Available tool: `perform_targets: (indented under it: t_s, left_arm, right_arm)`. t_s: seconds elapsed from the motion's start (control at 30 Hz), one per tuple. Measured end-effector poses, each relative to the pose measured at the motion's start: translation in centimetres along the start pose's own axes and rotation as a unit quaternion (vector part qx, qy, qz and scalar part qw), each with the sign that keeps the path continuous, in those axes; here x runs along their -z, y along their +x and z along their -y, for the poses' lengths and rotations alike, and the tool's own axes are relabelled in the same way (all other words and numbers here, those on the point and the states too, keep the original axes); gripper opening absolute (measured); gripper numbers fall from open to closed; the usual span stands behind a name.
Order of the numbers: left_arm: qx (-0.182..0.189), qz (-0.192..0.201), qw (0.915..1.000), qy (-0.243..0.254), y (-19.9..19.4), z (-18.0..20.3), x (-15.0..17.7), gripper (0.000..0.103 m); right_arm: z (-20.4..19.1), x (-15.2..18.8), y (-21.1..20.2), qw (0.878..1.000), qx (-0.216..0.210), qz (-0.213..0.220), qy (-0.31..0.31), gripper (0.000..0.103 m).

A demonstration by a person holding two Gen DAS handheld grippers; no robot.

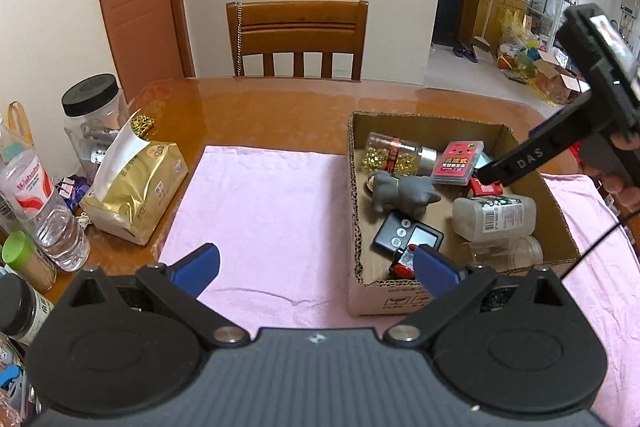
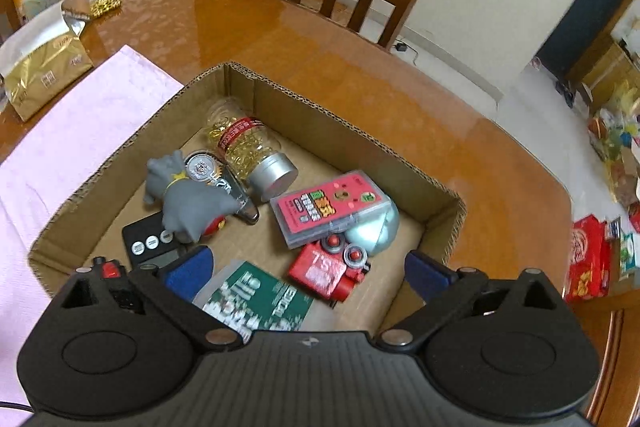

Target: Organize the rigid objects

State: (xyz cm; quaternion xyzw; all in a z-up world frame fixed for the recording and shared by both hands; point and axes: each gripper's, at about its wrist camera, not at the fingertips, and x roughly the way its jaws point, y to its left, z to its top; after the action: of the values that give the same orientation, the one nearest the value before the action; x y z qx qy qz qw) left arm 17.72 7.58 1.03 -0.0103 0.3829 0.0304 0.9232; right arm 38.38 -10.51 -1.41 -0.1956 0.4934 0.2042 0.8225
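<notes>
Presently catalogued: one open cardboard box (image 2: 256, 87) on a pink towel (image 1: 260, 195) over a glossy wooden table (image 2: 320, 39).

Contents, all lying loose on the box floor: a glass jar of gold pieces (image 2: 248, 147) with a silver cap, on its side; a grey animal figurine (image 2: 188, 199); a black pocket scale (image 2: 154, 243); a pink card case (image 2: 330, 209); a red toy vehicle (image 2: 324, 269); a clear bottle with a green label (image 2: 260, 301), also on its side.

Right gripper (image 2: 308, 267): jaws fully spread, nothing held, pointing steeply down into the box. The green-label bottle sits directly under and between its blue pads, long axis running roughly along the gripper's pointing line, blurred.

Left gripper (image 1: 316, 265): jaws wide, empty, hovering over the towel at the box's near wall.

Judgement: the right hand is nearer the box contents; the bottle has likely just been deposited.
</notes>
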Motion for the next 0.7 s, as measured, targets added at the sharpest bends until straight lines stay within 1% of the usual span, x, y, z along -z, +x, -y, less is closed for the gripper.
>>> perform_targets:
  t_s: [0.2, 0.3, 0.37, 0.43, 0.5, 0.6, 0.7]
  left_arm:
    - [-0.001, -0.007, 0.9997, 0.024, -0.3, 1.2, -0.8, 0.102]
    - [0.002, -0.014, 0.9996, 0.026, -0.5, 1.7, -1.1, 0.102]
    - [0.015, -0.025, 0.9991, 0.031, -0.5, 2.2, -1.3, 0.102]
    - [0.013, -0.039, 0.9986, 0.033, -0.4, 2.7, -1.3, 0.102]
    - [0.009, -0.044, 0.9982, 0.039, -0.5, 3.2, -1.2, 0.102]
    - [-0.002, -0.046, 0.9973, 0.057, -1.2, 4.0, -0.7, 0.102]
    - [0.003, -0.059, 0.9963, 0.062, -1.6, 4.3, -0.4, 0.102]
  right_arm:
    - [-0.5, 1.9, -3.3, 0.999, -0.001, -0.016, 0.051, 0.103]
    - [-1.2, 3.5, -5.2, 0.997, 0.019, -0.022, 0.077, 0.103]
    - [-1.8, 4.8, -6.5, 0.995, 0.033, -0.016, 0.095, 0.103]
    - [-2.3, 6.3, -7.6, 0.992, 0.047, -0.009, 0.115, 0.103]
    - [-2.8, 7.8, -8.7, 0.988, 0.055, 0.0, 0.143, 0.103]
    - [-3.2, 9.9, -10.0, 0.979, 0.05, 0.01, 0.198, 0.103]
    - [-3.9, 11.7, -11.2, 0.97, 0.051, 0.016, 0.236, 0.103]
